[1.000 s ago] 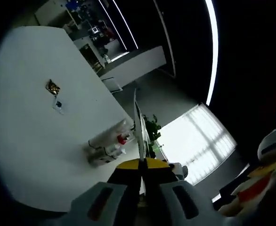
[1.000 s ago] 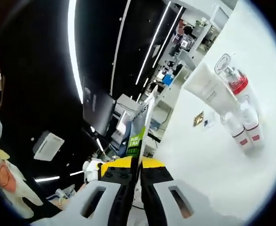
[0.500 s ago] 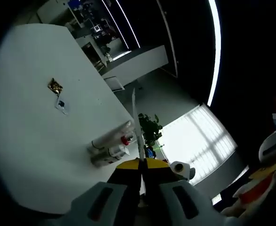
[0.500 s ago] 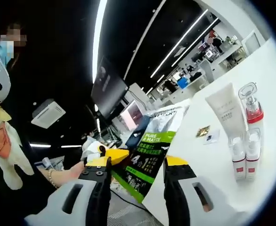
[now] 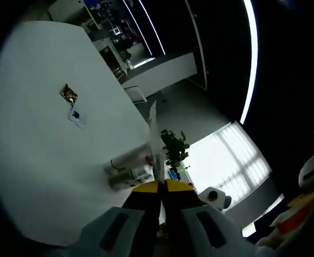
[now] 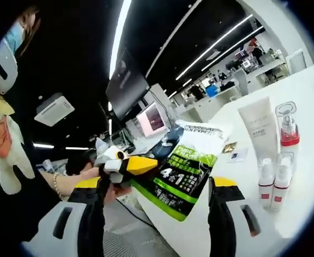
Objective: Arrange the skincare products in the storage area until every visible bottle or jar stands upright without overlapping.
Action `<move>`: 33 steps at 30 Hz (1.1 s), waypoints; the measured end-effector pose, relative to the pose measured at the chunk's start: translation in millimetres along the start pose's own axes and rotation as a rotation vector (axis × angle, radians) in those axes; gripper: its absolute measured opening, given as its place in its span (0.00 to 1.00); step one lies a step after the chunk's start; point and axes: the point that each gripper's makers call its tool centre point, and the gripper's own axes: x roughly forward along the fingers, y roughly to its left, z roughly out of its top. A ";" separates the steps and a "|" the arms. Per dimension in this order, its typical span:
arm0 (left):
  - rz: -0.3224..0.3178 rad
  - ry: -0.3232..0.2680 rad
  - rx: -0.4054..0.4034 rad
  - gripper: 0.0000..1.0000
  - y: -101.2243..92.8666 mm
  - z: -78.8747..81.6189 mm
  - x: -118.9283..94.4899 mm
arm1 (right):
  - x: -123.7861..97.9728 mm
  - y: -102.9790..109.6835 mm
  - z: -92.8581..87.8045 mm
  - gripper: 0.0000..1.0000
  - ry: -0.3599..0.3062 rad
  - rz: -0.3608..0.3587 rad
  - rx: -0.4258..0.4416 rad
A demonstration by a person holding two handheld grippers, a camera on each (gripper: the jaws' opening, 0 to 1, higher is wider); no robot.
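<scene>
- Left gripper [image 5: 158, 184] has its jaws pinched tight on the edge of a flat sachet [image 5: 153, 140], which shows edge-on as a thin pale sliver rising from the yellow tips.
- In the right gripper view that same pack faces the camera: a green, black and white pouch [image 6: 192, 166], held at its left edge by the other gripper's yellow tips, with a person's hand [image 6: 81, 179] behind them.
- Right gripper [image 6: 157, 188] has its jaws spread wide and is holding nothing; the sachet hangs in the gap between them, touching neither as far as I can tell.
- On the white bench [image 6: 307, 176] the rest of the set stands upright: a white tube [image 6: 260, 127] on its cap, a clear pump bottle with a red collar [image 6: 288, 128] just beside it, and two small white spray bottles [image 6: 273, 183] in front, close together but not overlapping.
- Well apart on the bench lie a small gold packet [image 5: 68, 94] and a paper slip [image 5: 77, 114].
- Handling call: the sachet looks light, floppy and slick, so it will not stand unaided. I would grip near a sealed edge and lean it against the tube.
- The bottles look tall and tippy; I would come in gently.
</scene>
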 end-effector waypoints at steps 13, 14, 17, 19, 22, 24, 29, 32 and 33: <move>0.041 0.035 -0.015 0.00 22.9 -6.1 9.4 | -13.5 -17.1 -15.4 0.99 0.062 -0.082 -0.048; 0.044 0.038 -0.016 0.00 24.4 -6.5 10.0 | -14.2 -17.8 -16.2 0.99 0.064 -0.087 -0.050; 0.056 0.043 -0.019 0.00 30.2 -7.0 12.6 | -17.6 -22.7 -20.4 0.99 0.078 -0.114 -0.053; 0.068 0.045 -0.022 0.00 35.2 -7.0 15.2 | -19.6 -25.1 -23.3 0.99 0.089 -0.128 -0.057; 0.086 0.053 -0.020 0.00 42.2 -7.5 19.8 | -22.5 -28.0 -26.0 1.00 0.099 -0.143 -0.059; 0.097 0.065 -0.013 0.00 46.7 -9.3 23.3 | -24.7 -30.4 -27.0 1.00 0.107 -0.159 -0.060; 0.123 0.081 -0.010 0.00 57.5 -12.8 30.3 | -30.3 -35.6 -26.9 1.00 0.124 -0.182 -0.081; 0.139 0.080 -0.014 0.00 63.6 -13.6 33.4 | -33.6 -39.0 -27.5 1.00 0.127 -0.194 -0.084; 0.144 0.082 -0.016 0.00 65.9 -14.3 34.7 | -35.3 -41.5 -28.0 1.00 0.127 -0.202 -0.080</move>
